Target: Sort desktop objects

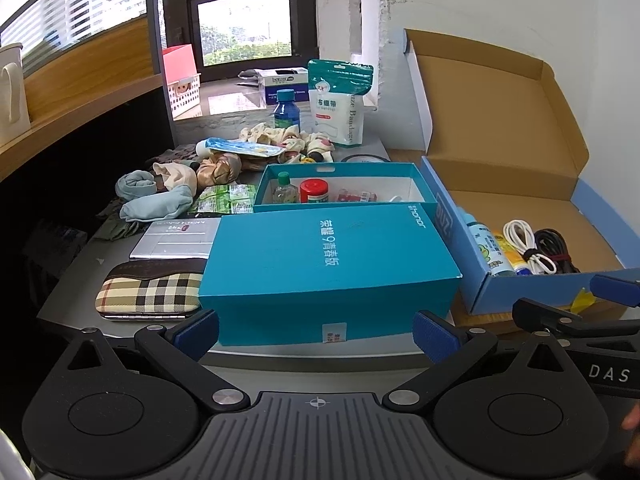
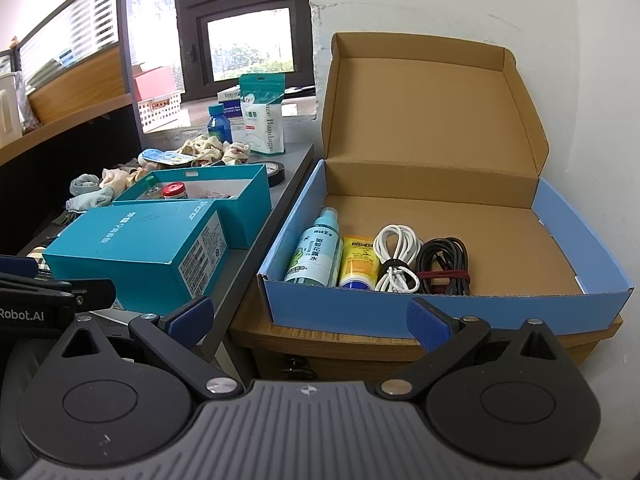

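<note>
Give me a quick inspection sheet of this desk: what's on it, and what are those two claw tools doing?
Surface: grey desk, crowded; wooden cabinet beside it.
Job's things: open cardboard box on the cabinet holds a spray bottle, yellow tube, white cable and black cable. Open teal tray holds small bottles; closed teal box in front of it.
Clutter: socks, plaid case, bandage pouch, blue bottle.
Grippers: left gripper and right gripper open, empty.
Cables: both coiled, tied.
Surroundings: window, white wall.
</note>
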`<state>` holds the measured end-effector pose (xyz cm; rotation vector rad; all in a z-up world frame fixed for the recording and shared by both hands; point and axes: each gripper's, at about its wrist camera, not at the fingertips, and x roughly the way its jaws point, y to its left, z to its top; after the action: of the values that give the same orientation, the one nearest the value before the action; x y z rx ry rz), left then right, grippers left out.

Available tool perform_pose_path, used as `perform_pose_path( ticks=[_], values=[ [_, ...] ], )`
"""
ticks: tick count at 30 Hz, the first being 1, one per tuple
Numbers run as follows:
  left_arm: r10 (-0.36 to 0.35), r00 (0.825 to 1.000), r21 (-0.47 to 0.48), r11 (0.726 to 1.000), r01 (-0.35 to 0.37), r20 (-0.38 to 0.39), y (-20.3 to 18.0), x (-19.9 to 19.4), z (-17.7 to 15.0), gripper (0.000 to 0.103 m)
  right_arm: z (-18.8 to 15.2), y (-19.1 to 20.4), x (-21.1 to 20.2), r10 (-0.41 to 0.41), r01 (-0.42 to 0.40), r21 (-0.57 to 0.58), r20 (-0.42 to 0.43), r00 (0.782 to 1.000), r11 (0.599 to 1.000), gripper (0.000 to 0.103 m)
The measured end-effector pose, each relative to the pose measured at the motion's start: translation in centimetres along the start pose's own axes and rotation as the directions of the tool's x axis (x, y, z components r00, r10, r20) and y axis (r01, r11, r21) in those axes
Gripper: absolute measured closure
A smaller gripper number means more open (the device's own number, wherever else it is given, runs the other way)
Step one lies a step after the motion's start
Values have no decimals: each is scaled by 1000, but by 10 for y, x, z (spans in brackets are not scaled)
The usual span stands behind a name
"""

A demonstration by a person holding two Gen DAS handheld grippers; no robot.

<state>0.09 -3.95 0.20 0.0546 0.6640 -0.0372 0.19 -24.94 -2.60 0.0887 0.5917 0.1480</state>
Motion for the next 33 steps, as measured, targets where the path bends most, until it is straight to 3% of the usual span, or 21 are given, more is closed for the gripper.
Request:
perform_pose_path(
  ticks=[5,15,28,33],
  values=[
    [11,999,21,1000,-12,34,5,-9,3,0,1,2,0,-2,2,-8,0,1000,1000,0],
    [110,990,2,994,-111,89,35,-16,6,0,6,3,3,4,-4,-19,-4,1000,1000,0],
    [166,986,-97,982,-163,23,96,13,3,0,18,15,9,5,-5,-49,-13,1000,999,0],
    [157,987,-100,983,-154,23,112,13,-6,0,27,16,13,25,-26,-53,-19,1000,998,0]
  ],
)
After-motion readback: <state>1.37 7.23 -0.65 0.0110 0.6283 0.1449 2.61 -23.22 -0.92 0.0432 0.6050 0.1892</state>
